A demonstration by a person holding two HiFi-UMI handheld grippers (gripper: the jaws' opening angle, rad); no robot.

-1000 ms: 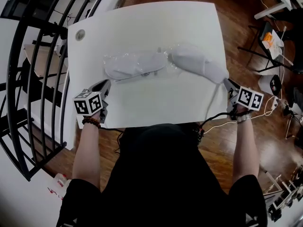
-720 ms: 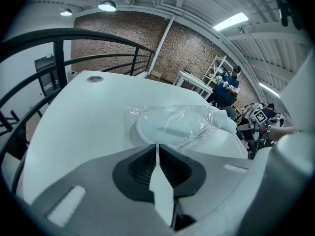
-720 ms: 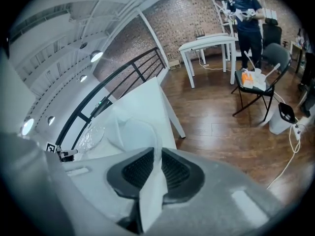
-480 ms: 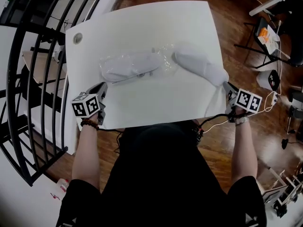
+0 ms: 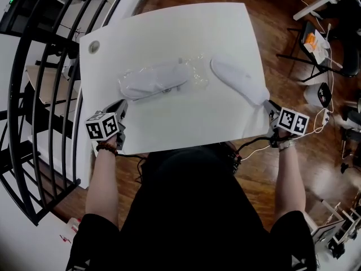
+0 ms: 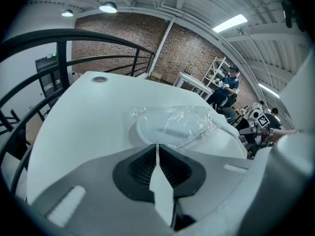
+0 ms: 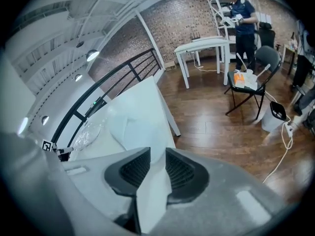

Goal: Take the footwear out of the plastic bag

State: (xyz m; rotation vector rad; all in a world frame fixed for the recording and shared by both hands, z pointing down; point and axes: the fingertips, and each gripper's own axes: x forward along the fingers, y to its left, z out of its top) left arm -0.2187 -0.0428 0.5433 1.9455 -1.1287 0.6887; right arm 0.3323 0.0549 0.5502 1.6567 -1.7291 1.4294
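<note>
A clear plastic bag [image 5: 155, 79] lies on the white table [image 5: 169, 33] with one white slipper still inside it [image 6: 172, 127]. A second white slipper [image 5: 238, 79] lies flat to the right of the bag and outside it. Its near end reaches my right gripper [image 5: 267, 104] at the table's right corner. That gripper's jaws have just been opening. The slipper's [image 7: 130, 124] end sits between them, and the pads are not pressing on it. My left gripper [image 5: 123, 103] is shut, its tips [image 6: 157, 146] right at the bag's near edge. I cannot tell whether they pinch the plastic.
A black railing [image 5: 39, 95] runs along the table's left side. A round grommet [image 5: 94, 47] sits in the far left corner. On the wood floor to the right stand a chair holding an orange item [image 5: 315, 41] and a white bin [image 5: 320, 95], with cables nearby. A person [image 7: 241, 14] stands far back.
The right slipper has slid right, clear of the bag, and settled flat on the table. My right gripper's jaws have opened. The left gripper has stayed where it was.
</note>
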